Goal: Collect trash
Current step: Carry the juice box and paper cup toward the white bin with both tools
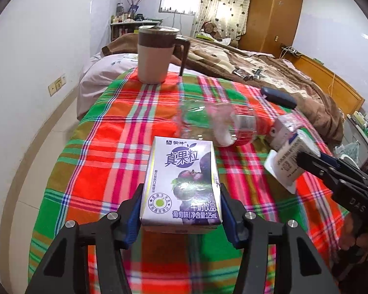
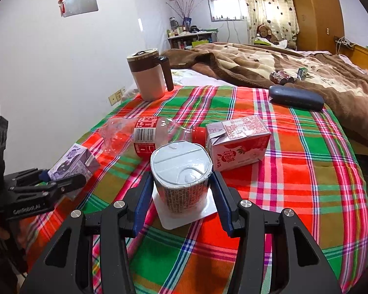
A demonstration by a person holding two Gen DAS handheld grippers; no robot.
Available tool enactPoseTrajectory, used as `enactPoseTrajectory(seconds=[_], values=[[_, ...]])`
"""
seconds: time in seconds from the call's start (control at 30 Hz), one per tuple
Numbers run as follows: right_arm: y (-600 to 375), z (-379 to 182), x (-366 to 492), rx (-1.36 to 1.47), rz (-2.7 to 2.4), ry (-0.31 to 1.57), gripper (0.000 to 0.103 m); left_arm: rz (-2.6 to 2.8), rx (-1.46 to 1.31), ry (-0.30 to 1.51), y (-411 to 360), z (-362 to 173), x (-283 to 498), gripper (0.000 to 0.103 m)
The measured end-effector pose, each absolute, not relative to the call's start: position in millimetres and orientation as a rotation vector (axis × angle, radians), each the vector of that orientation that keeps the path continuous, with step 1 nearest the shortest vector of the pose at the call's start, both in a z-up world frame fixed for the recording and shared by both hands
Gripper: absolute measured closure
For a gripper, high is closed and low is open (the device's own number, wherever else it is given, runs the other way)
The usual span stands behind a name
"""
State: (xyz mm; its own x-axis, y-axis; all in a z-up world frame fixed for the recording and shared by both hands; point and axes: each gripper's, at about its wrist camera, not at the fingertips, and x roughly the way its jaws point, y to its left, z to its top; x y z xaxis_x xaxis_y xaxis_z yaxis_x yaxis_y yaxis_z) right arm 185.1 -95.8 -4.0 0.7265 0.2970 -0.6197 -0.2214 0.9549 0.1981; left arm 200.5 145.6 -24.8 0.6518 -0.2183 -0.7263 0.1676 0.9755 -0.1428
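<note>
Black hand-held gripper point(image 1: 181, 210), blue pads, silver screws

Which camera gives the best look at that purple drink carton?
The left wrist view: the purple carton fills the centre, label readable, between the left gripper's fingers. The right wrist view shows only its corner at the left edge.

Cloth point(image 2: 306, 171): plaid of red, green, olive and orange, crossed by pink, white and blue stripes.
Grape milk carton point(image 1: 181, 183): white and purple with dark grapes, between the left hand-held gripper's point(image 1: 181, 210) blue pads.
Yogurt cup point(image 2: 181, 176): white foil base, red print on its side, between the right hand-held gripper's point(image 2: 181, 196) blue pads.
Strawberry milk carton point(image 2: 238, 144): white and red, just beyond the cup.
Plastic bottle point(image 2: 144, 134): clear, red label and cap.
Mug point(image 2: 151, 76): beige with brown band and handle.
Case point(image 2: 295, 96): dark blue.
Blanket point(image 2: 257, 61): brown and cream.
</note>
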Motion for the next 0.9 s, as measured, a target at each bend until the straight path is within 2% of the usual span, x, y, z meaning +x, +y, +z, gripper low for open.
enactPoseTrajectory(seconds=[0.9], values=[[-180.7,21.9,140.1,0.203,0.161,0.623,0.053,-0.374,0.038,0.719,28.8,30.8,149.6,0.048]])
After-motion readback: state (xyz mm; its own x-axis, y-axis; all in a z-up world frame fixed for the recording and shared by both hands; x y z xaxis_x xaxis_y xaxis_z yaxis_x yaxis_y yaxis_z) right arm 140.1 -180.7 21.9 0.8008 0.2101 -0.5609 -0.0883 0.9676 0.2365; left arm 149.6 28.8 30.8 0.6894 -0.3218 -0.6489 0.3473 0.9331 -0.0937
